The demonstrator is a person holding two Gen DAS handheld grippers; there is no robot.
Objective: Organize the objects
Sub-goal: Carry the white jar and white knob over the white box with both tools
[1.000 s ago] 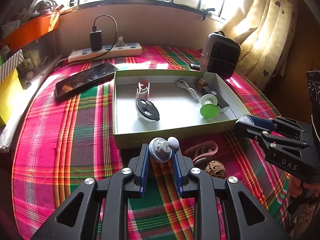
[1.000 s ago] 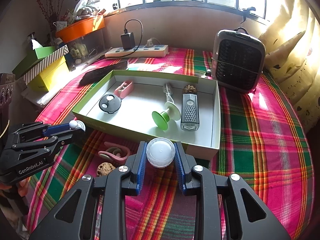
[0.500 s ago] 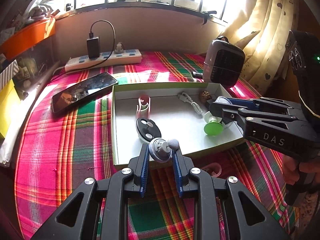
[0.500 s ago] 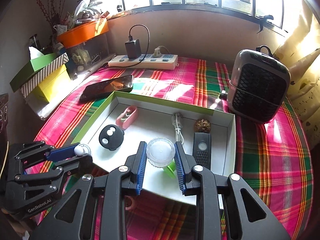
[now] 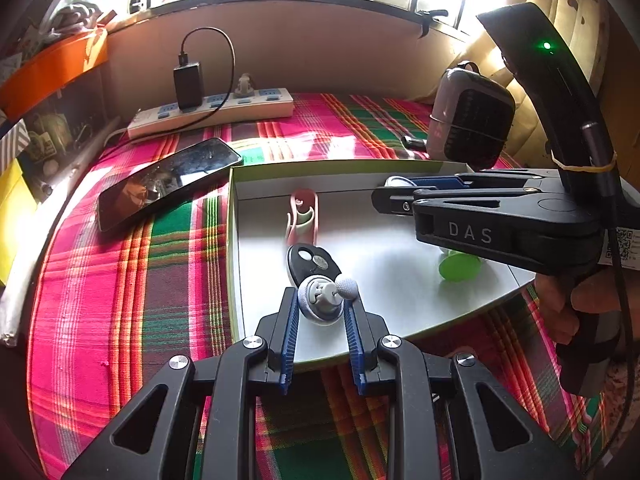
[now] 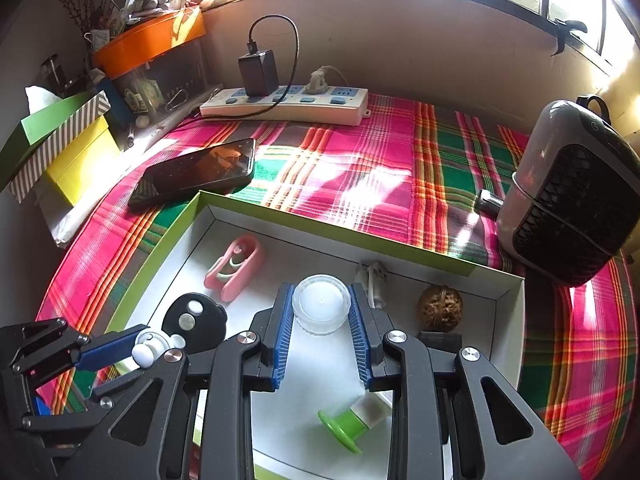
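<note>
A green-rimmed white box (image 5: 234,216) (image 6: 344,232) lies on the plaid cloth. My left gripper (image 5: 322,310) is shut on a small grey-white knob piece (image 5: 326,298) and holds it over the box's near left part, by a black disc (image 5: 312,262). It also shows in the right wrist view (image 6: 140,350). My right gripper (image 6: 320,312) is shut on a round clear white lid (image 6: 321,307), held over the middle of the box. In the box lie a pink clip (image 6: 236,264), a walnut (image 6: 440,307), a white cable (image 6: 374,280) and a green suction piece (image 6: 352,424).
A black phone (image 5: 168,180) lies left of the box. A power strip with a charger (image 6: 284,104) runs along the back wall. A grey heater (image 6: 572,192) stands at the right. Coloured boxes (image 6: 60,148) and an orange tray (image 6: 148,40) are at the left.
Both grippers have moved forward from the cloth in front of the box to above its inside, each still holding its piece. The right gripper has come further over the box's middle.
</note>
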